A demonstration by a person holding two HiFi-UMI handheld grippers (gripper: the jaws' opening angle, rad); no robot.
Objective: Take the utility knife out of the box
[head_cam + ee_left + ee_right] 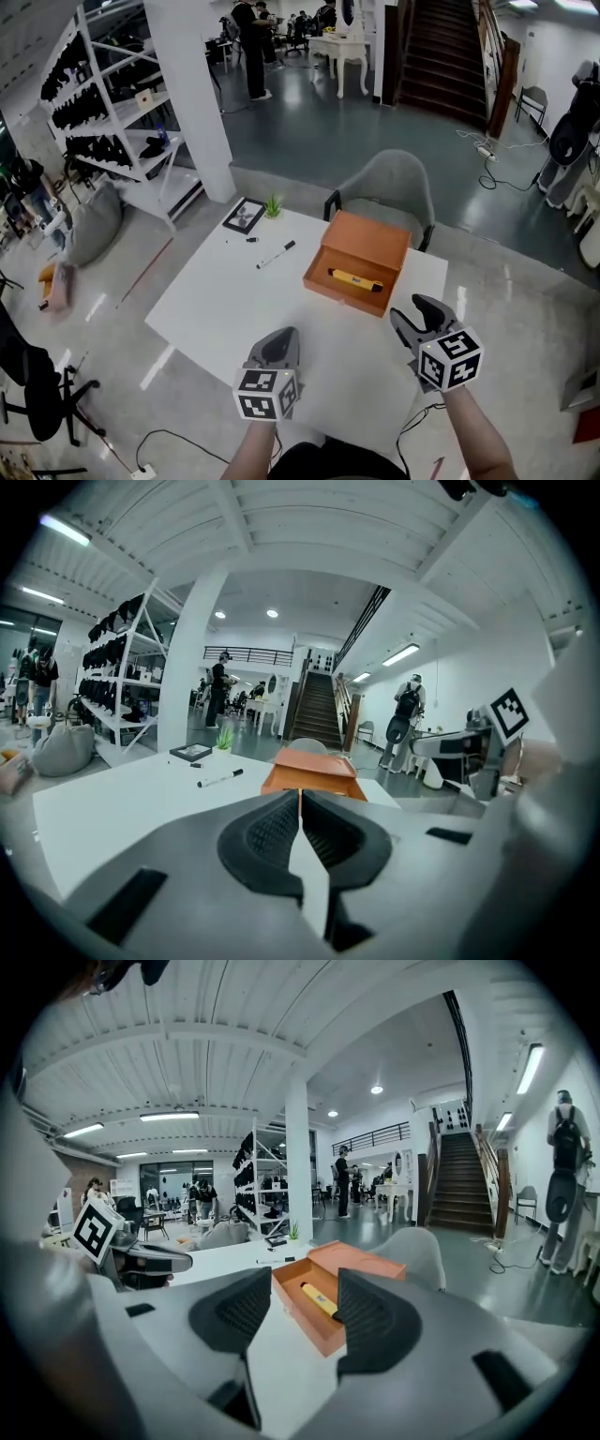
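Well, the slim yellow utility knife [356, 278] lies flat inside the open orange box [367, 244] on the smooth white square desk [225, 309]. Nearer me, the left gripper [281, 339] has its ribbed black jaws pressed together, while the right gripper [419, 314] is spread and empty. Glossy grey floor [328, 131] surrounds the desk.

Illumination is provided brightly and evenly by ceiling strip lights [169, 1117]. Glare is reflected off the glossy floor [309, 112]. Barrel distortion and black corners are seen in both gripper views; the near foreground is rendered soft.
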